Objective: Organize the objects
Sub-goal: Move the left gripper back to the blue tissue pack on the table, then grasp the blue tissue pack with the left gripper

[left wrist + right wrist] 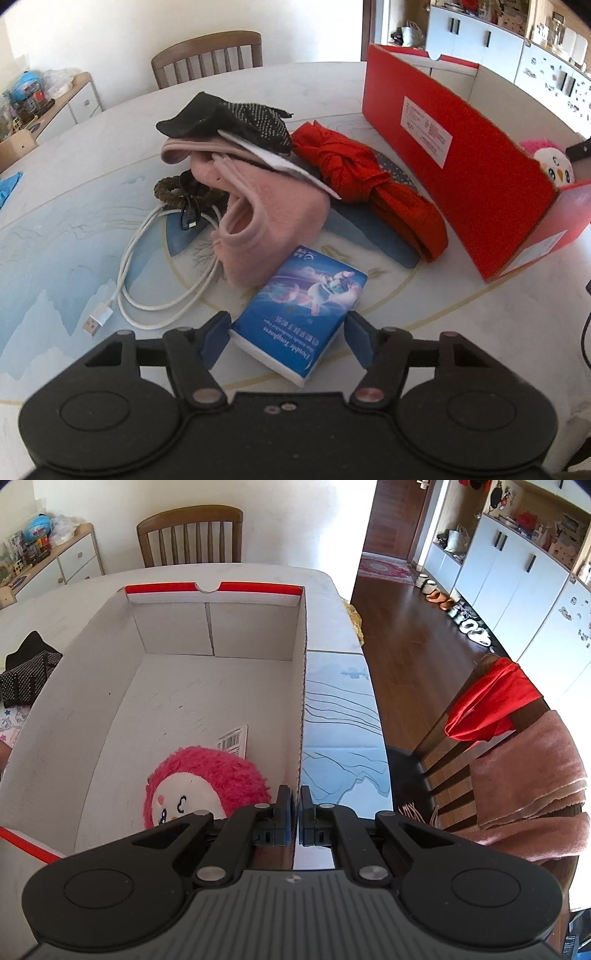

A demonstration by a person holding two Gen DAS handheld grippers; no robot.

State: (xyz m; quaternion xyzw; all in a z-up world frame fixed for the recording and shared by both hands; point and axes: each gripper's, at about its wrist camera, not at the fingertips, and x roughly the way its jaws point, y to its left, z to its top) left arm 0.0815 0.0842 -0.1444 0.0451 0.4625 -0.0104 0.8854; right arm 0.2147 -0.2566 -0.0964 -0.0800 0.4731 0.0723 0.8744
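A blue tissue pack [310, 295] lies on the table between the fingers of my left gripper [288, 339], which stands open with a small gap at each pad. Beyond it lie a pink knit garment [266, 221], a black dotted fabric piece [236, 122], a knotted red cloth [369, 173], a white USB cable [147, 288] and a dark hair tie [177, 192]. The red box [461, 177] stands at the right. My right gripper [296, 805] is shut on the box's right wall [301, 686]. A pink plush toy [207, 782] lies inside the box.
A wooden chair [210, 55] stands behind the table. Another chair [480, 709] to the right of the table carries a red cloth [491, 705] and a pink scarf [532, 775]. The table's right edge [380, 738] drops to a wooden floor.
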